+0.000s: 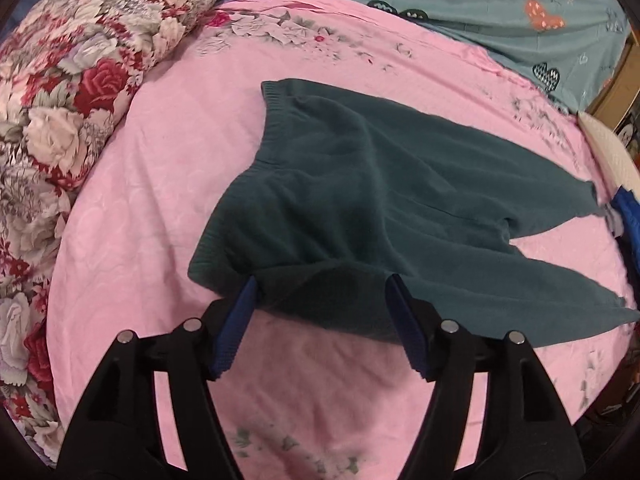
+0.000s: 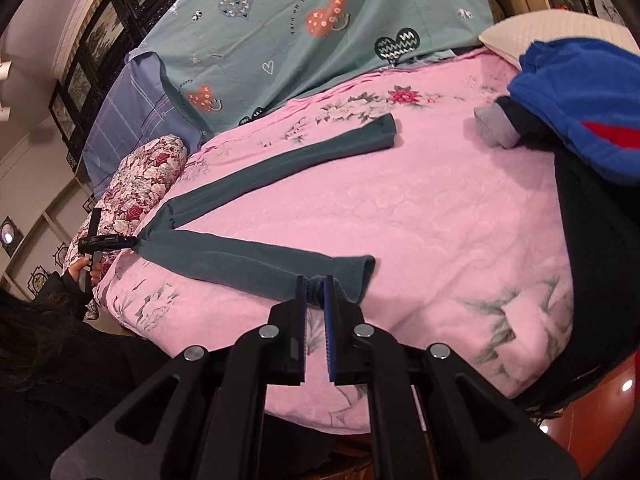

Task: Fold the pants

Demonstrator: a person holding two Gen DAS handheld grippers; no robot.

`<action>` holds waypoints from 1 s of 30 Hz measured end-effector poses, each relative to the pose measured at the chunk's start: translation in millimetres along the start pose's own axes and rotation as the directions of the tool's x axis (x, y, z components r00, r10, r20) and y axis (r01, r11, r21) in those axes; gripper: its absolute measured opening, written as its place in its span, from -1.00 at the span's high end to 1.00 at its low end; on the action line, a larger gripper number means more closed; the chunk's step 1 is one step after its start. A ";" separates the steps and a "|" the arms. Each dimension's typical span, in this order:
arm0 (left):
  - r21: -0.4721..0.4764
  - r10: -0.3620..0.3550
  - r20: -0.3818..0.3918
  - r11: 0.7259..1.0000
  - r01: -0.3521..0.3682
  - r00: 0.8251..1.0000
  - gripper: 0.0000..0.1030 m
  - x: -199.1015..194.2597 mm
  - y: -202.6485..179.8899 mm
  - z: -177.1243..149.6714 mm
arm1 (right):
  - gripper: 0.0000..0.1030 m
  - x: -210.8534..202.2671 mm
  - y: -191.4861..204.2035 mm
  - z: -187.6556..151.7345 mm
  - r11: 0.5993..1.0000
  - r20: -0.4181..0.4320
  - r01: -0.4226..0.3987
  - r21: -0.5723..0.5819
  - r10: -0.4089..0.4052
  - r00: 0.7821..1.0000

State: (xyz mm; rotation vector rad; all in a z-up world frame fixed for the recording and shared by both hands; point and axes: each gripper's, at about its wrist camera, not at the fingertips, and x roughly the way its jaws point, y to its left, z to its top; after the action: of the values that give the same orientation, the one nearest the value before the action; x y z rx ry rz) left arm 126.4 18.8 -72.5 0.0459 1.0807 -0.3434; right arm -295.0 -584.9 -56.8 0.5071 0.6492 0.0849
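— Where are the pants?

— The dark green pants (image 1: pixel 360 200) lie spread on the pink bedsheet (image 1: pixel 160 200), waistband towards the floral quilt (image 1: pixel 68 100), the two legs splayed apart towards the blue garment (image 2: pixel 580 96).

— And your fingers?

— My left gripper (image 1: pixel 320 284) stands wide, with a fold of the waist end between the blue pads (image 1: pixel 236 328); I cannot say they press it. My right gripper (image 2: pixel 316 286) is nearly closed, pinching the cuff of the near leg at the bed's edge.

— What lies around?

— A teal heart-print sheet (image 2: pixel 320 32) beyond the pink one, and a cream pillow (image 2: pixel 520 32) beside the blue garment.
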 end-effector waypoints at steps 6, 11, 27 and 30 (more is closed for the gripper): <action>0.055 0.062 -0.072 0.997 -0.058 0.995 0.80 1.4 0.2 -15.6 | 0.86 -0.1 -7.0 -12.3 1.000 -0.011 0.014 0.023 -0.014 1.000; 0.099 0.109 -0.108 0.990 -0.098 0.988 1.00 -18.7 6.3 -52.7 | 0.85 -0.4 -15.4 -21.4 0.999 -0.017 0.027 0.044 -0.026 1.000; 0.167 0.122 -0.029 0.979 -0.116 0.992 -0.04 5.6 -56.5 6.4 | 0.46 3.8 54.9 20.6 0.996 0.098 0.091 -0.018 -0.089 0.991; 0.229 0.156 -0.081 0.964 -0.134 0.984 0.20 11.4 -61.4 -11.4 | 0.27 54.8 107.6 37.0 0.990 0.004 0.126 -0.062 -0.126 0.992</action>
State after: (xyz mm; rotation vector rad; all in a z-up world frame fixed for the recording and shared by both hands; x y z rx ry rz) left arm 103.2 -39.9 -79.8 0.3438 1.1254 -0.3308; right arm -220.5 -493.8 -10.9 0.4053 0.6752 -0.0141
